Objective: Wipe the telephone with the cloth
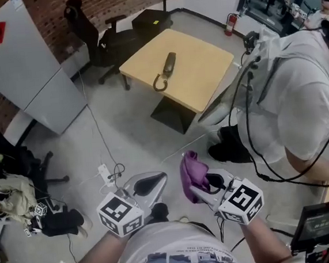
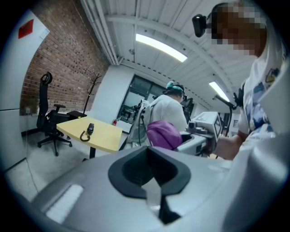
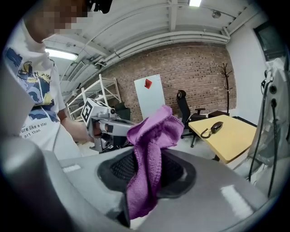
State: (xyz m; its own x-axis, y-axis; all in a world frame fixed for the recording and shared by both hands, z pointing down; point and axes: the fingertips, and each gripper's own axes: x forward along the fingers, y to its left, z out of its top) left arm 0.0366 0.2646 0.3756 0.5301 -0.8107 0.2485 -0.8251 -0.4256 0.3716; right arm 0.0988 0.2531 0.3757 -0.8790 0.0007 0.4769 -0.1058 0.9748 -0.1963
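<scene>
A black telephone handset [image 1: 169,64] with a curled cord lies on the yellow table [image 1: 205,78] far ahead; it also shows small in the left gripper view as the handset [image 2: 90,129] and in the right gripper view as the handset [image 3: 216,127]. My right gripper [image 1: 197,189] is shut on a purple cloth [image 1: 193,172], which bunches above the jaws and hangs down between them as the cloth [image 3: 149,158]. My left gripper [image 1: 152,186] is shut with nothing in it. Both are held low and close to my body, well short of the table.
A person in a white shirt [image 1: 290,87] bends over at the right, cables hanging from them. Black office chairs [image 1: 94,36] stand behind the table. A white board [image 1: 24,60] leans on the brick wall at left. A power strip [image 1: 105,175] and cords lie on the floor.
</scene>
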